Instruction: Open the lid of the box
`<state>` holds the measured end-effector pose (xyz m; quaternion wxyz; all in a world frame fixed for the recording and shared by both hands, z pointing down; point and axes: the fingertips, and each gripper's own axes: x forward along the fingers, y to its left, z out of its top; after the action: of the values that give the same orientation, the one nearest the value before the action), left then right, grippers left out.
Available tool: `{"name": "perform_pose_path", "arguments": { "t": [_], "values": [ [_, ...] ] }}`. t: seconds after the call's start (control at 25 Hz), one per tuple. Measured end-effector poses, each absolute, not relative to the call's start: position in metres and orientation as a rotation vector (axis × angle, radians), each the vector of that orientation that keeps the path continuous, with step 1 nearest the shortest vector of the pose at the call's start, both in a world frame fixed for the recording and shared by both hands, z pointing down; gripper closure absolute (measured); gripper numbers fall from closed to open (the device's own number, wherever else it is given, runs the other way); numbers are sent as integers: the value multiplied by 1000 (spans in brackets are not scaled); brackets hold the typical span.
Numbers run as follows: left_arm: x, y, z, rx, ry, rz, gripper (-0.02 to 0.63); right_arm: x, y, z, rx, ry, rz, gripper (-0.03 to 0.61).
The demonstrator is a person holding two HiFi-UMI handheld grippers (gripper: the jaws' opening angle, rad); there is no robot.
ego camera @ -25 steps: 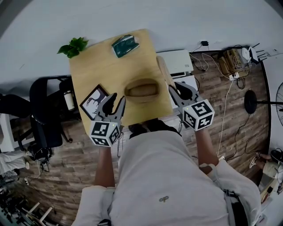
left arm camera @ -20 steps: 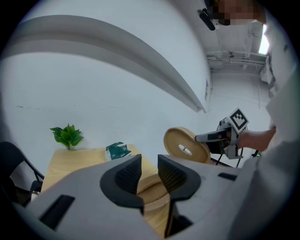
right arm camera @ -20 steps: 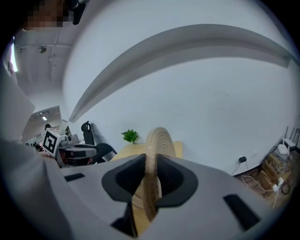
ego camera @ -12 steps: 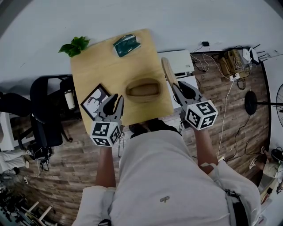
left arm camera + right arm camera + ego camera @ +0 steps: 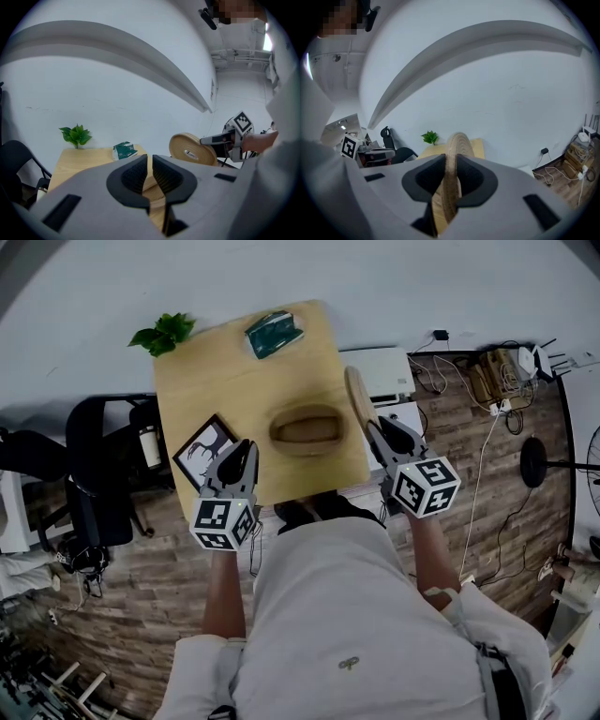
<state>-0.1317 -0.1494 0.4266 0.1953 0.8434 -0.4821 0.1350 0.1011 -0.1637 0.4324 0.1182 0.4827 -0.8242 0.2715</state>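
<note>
- The box lies open on the table, its oval hollow bare.
- The lid is off. It stands on edge just right of the box, past the table's right edge and clear of the top.
- The right gripper pinches the lid's rim. In the right gripper view both pads press the lid's two faces.
- The left gripper hangs left of the box, near the table's front edge, apart from the box.
- Its jaws have just been closing. In the left gripper view they are drawn nearly together, with a thin slit left and nothing gripped in it.
- A frame lies flat left of the box, just beside the left gripper's tips.
- A green packet sits behind the box at the table's far edge.
- A plant is behind and left of the box, at the far left corner.
</note>
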Motion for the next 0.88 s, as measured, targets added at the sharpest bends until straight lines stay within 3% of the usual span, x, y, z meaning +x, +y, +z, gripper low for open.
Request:
{"name": "perform_pose_path", "arguments": {
  "t": [0.88],
  "values": [
    [-125,-154,424,2342,-1373,345,597,111,-162,429,1392,-2413,769,503]
  ]
}}
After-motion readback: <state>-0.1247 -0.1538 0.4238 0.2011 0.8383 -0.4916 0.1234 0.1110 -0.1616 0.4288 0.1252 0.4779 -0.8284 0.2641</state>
